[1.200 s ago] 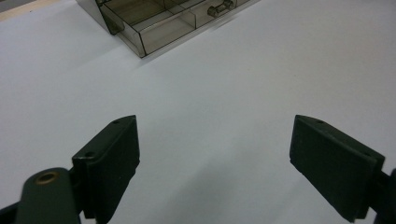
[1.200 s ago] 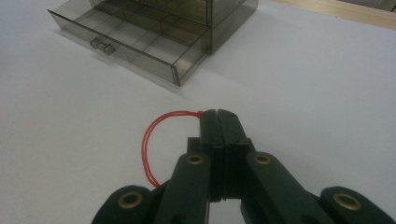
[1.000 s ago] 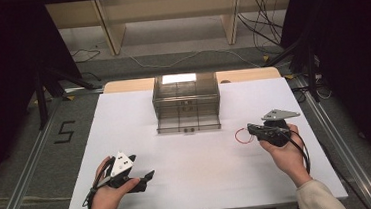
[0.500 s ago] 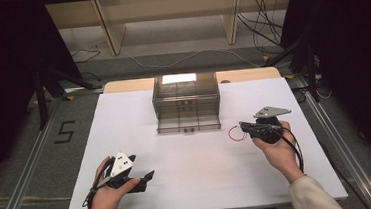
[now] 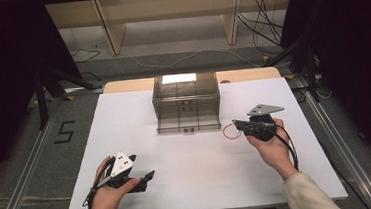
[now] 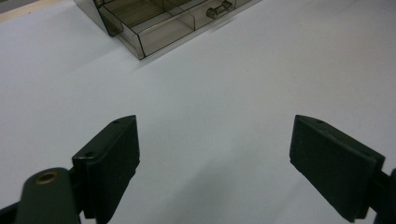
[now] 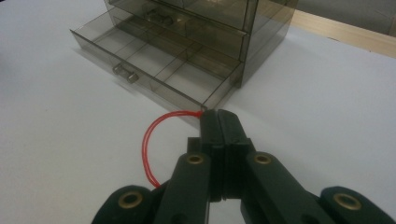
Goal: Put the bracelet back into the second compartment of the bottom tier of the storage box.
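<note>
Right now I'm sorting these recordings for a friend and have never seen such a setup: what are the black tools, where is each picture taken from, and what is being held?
A person sits at a white table and holds a hand tool with two black jaws in each hand. The high view looks down from above them. The other two pictures come from cameras riding on the tools, looking along the jaws. The left gripper is open and holds nothing. The right gripper is shut on a thin red loop, perhaps a rubber band. It is close to a smoky clear drawer cabinet, whose bottom drawer is pulled out and looks empty, divided into compartments.
</note>
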Motion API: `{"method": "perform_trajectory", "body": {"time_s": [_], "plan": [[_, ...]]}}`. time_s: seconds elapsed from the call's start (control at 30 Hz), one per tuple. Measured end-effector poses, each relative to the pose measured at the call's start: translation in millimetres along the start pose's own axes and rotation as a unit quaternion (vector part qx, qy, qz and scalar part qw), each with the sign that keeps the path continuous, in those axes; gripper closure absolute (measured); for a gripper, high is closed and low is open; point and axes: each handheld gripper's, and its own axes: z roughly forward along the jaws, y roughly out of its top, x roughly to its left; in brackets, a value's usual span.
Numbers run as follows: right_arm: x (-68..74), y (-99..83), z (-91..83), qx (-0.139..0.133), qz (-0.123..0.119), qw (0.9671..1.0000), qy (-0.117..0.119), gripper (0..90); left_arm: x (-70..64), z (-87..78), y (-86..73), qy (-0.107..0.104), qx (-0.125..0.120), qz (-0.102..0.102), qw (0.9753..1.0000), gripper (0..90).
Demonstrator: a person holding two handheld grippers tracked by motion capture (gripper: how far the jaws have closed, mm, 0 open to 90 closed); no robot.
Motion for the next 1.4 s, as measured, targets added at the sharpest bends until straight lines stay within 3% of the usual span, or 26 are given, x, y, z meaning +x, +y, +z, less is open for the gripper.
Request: {"method": "perform_trajectory", "body": {"time_s": [1.4], "plan": [[19.2, 24.1, 24.0, -0.004, -0.013, 0.9998, 0.013, 90.0, -1.6, 0.1, 0.2, -0.002, 0.000, 0.002, 1.0000, 15.9]]}}
